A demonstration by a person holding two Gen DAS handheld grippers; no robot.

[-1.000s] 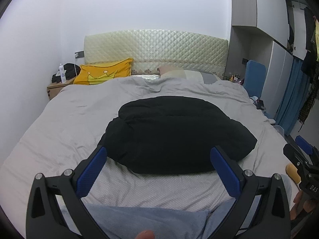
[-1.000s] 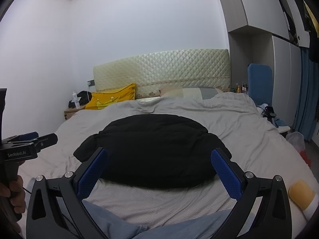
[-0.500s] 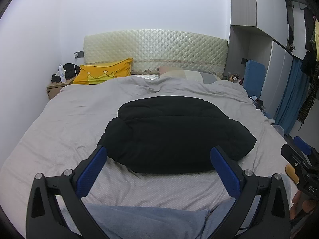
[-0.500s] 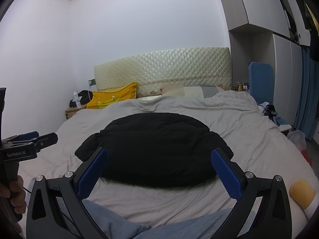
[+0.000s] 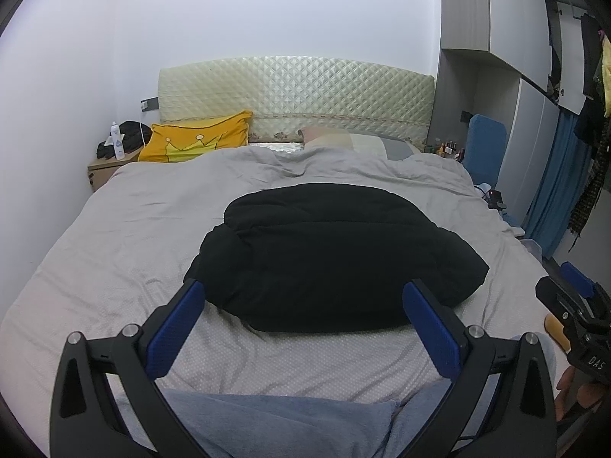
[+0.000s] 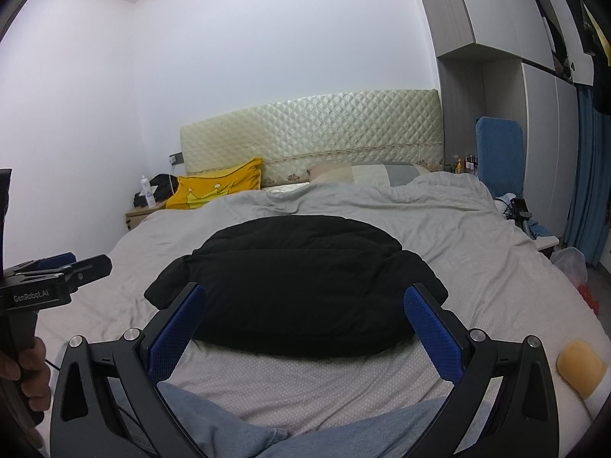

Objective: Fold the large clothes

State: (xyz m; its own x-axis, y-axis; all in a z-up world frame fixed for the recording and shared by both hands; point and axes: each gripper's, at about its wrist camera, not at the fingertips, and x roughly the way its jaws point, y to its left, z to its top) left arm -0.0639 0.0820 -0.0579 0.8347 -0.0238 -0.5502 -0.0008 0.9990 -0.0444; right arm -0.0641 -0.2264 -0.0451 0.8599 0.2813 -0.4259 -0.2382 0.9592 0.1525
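While both grippers gape, jacket (image 5: 328, 255) lies mid-bed (image 5: 114, 236).

Matt black puffy jacket (image 5: 328, 255), wrinkled grey cloth bedsheet (image 5: 126, 229), glossy quilted headboard (image 5: 298, 95)

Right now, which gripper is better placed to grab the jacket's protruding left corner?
Left gripper: jaws open, and the black jacket has its corner beside its left finger. Only a slight edge.

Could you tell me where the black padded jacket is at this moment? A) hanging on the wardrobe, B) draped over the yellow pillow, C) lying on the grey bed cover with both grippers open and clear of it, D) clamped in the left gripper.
C: the black padded jacket lies on the grey bed cover, with the left gripper and right gripper open, holding nothing.
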